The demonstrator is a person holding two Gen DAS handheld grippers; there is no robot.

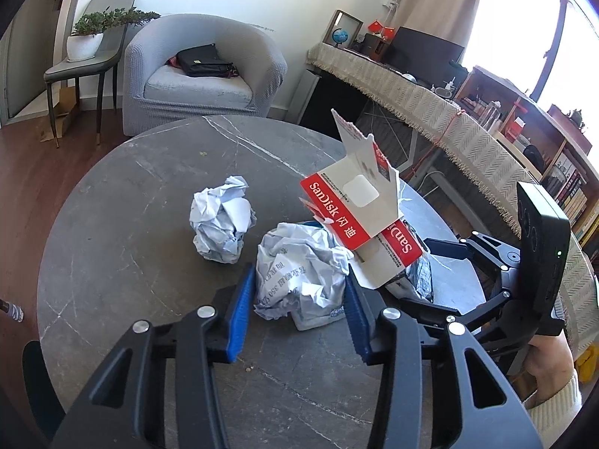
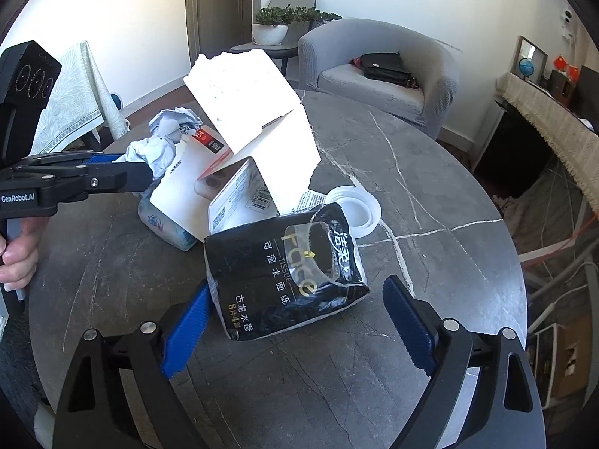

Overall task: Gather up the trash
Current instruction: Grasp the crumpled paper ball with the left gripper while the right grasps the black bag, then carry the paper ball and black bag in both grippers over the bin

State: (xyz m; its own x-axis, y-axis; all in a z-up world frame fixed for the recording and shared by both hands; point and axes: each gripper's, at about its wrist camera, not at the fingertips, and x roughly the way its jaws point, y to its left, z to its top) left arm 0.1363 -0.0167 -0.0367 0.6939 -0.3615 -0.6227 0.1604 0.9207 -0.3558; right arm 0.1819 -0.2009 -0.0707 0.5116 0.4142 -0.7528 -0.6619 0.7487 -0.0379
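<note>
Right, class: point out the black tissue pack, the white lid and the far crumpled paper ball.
black tissue pack [image 2: 277,277], right wrist view, middle of its printed front.
white lid [image 2: 368,211], right wrist view, its right rim.
far crumpled paper ball [image 1: 221,219], left wrist view, centre of the wad.

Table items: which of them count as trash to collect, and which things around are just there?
Trash: crumpled paper, second paper ball, torn card box, black tissue wrapper, white lid.
Not trash: armchair, black bag, potted plant.
</note>
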